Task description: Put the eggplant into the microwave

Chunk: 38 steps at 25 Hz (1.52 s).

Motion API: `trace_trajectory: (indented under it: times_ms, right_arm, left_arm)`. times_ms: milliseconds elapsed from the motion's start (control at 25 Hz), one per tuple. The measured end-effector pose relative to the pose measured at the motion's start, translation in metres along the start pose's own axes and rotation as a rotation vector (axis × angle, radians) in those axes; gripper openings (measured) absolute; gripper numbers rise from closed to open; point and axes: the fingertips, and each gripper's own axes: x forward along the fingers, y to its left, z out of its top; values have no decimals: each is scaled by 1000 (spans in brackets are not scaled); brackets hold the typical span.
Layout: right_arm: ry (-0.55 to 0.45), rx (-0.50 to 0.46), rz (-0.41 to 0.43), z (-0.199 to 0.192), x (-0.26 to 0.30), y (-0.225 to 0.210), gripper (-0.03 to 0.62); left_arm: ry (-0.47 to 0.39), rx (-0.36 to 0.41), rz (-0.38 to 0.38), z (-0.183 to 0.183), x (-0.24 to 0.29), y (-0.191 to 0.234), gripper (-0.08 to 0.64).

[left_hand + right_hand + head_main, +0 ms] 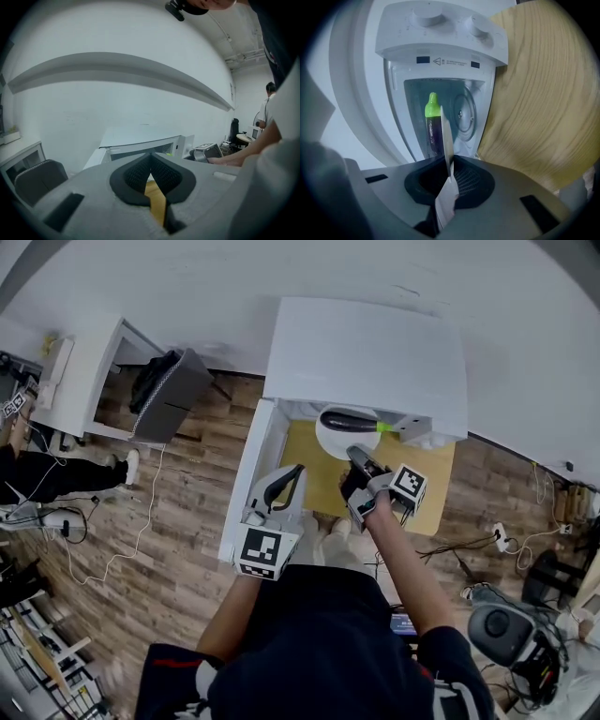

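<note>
Head view: shows a boxy white microwave on a pale yellow wooden table, with the white door swung open at the left. Finds the dark purple, green-stemmed eggplant lying across a round white plate at the oven's mouth, just beyond the tips of the right gripper reaching the plate's near rim. Places the left gripper beside the open door, apart from plate and eggplant.

Left gripper view: looks over the left gripper, black pads pressed together at the tips, grasping nothing. Faces the microwave ahead, with the eggplant well clear of these fingers.

Right gripper view: shows the right gripper clenched on the thin rim of the plate, seen edge-on. Sets the eggplant past the fingertips, untouched by them, resting on the plate's face before the open cavity; cannot tell whether already over the threshold.
</note>
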Motion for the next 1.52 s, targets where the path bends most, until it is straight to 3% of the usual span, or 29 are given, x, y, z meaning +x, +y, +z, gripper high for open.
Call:
trace_trajectory:
  times_ms: [800, 1520]
  right_arm:
    - [-84, 57, 6, 45, 71, -23, 26]
    - [-101, 85, -16, 56, 96, -29, 26]
  left_arm:
    - [72, -8, -11, -23, 14, 14, 14]
    - [91, -12, -31, -29, 26, 17, 14]
